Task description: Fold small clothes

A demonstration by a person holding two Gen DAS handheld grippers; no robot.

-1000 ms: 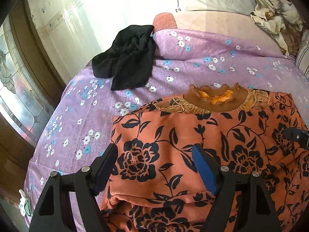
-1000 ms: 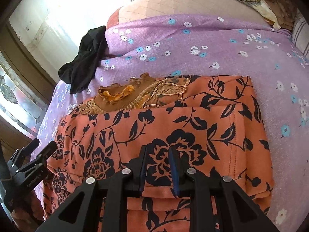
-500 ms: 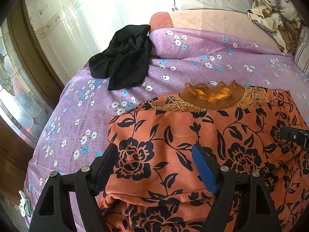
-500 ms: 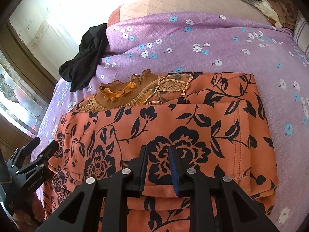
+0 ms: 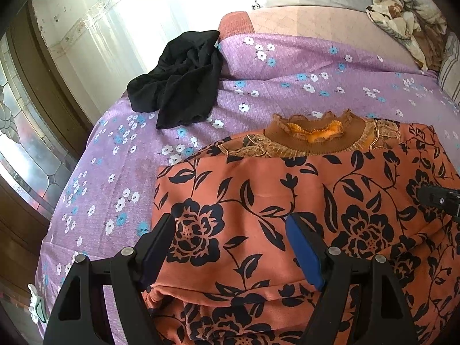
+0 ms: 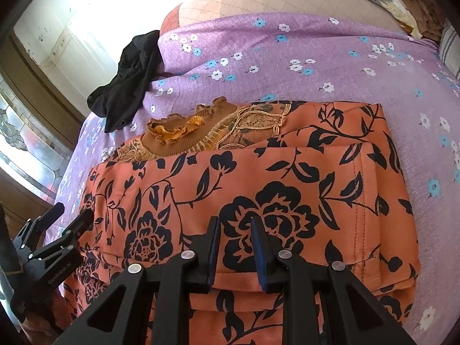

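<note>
Bedroom scene: bed covered by a purple sheet with small white and blue flowers, bright curtained window behind, stained-glass pane at the left. Orange garment with black floral print and a ruffled brown knit collar lies folded on the sheet near its front edge, collar toward the far edge, a folded layer doubled over on top. Crumpled black cloth sits well apart, at the sheet's far left corner. Patterned beige bedding is bunched at the far right corner.

Left gripper hovers over the garment's left part, jaws spread wide, nothing between the pads. Right gripper sits over the garment's front edge, jaws narrowed to a small gap, fabric seen behind the gap; cannot tell if it pinches any.
</note>
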